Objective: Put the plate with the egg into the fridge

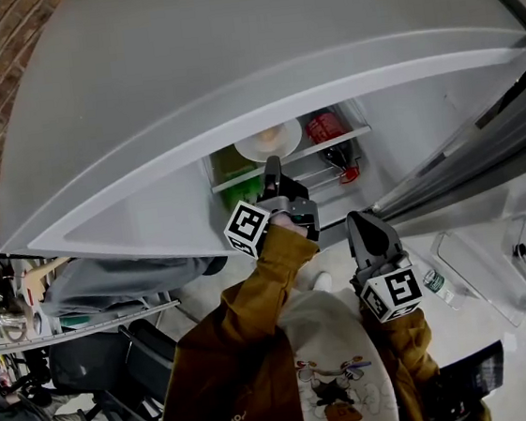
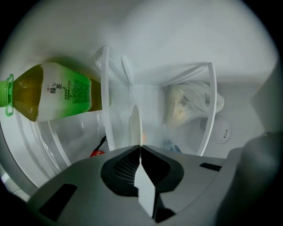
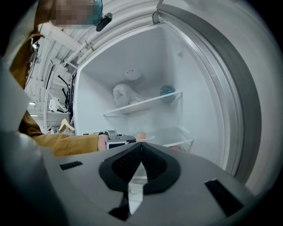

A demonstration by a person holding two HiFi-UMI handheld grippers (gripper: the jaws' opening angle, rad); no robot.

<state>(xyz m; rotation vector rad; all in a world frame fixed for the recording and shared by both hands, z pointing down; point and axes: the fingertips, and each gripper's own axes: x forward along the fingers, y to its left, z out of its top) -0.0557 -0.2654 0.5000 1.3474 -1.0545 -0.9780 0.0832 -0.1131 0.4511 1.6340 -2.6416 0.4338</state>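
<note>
of the two grippers, the left gripper (image 1: 273, 171) was clamped on the rim of the one plate (image 1: 268, 142) with one egg (image 3: 140, 135), inside the fridge (image 3: 132, 57) near one green bottle (image 2: 53, 95), while the right gripper (image 1: 363, 225) hung outside, jaws together, empty.

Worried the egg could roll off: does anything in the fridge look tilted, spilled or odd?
Nothing stands out. The left gripper grips the plate by its rim, roughly level inside the fridge; the egg sits on it, and no spill shows.
</note>
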